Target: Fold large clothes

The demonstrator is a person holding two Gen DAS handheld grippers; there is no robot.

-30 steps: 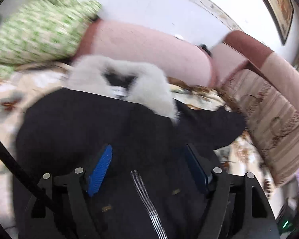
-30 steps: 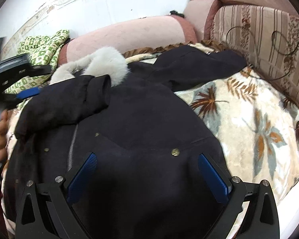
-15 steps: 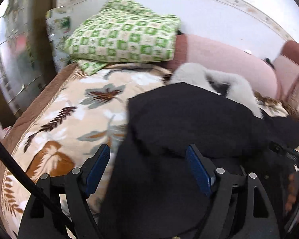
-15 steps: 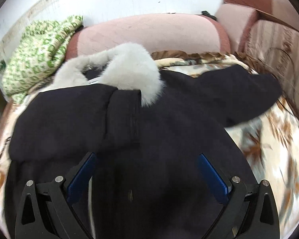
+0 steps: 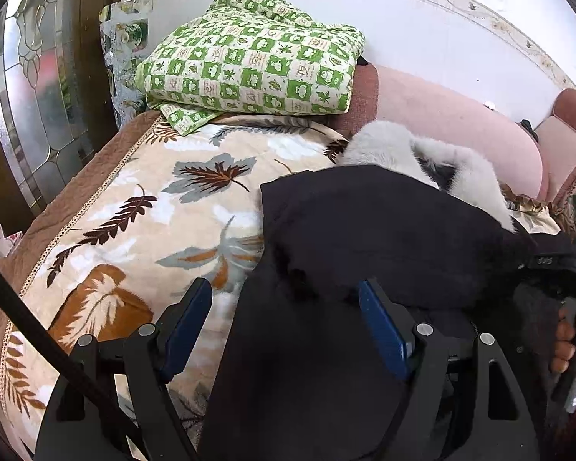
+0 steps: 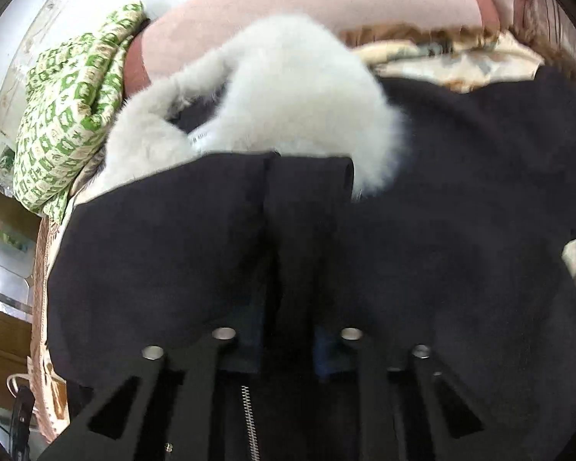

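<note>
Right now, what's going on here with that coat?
A person with a gripper in each hand is folding a black coat with a white fur collar, spread on a leaf-print sofa cover. The right gripper is closed on a fold of the coat's fabric. The left gripper hangs open over the coat's left edge, gripping nothing.

Blue pads of right hand-held gripper (image 6: 286,349) buried in coat (image 6: 441,230) fabric; fur collar (image 6: 288,92) blurred.
</note>
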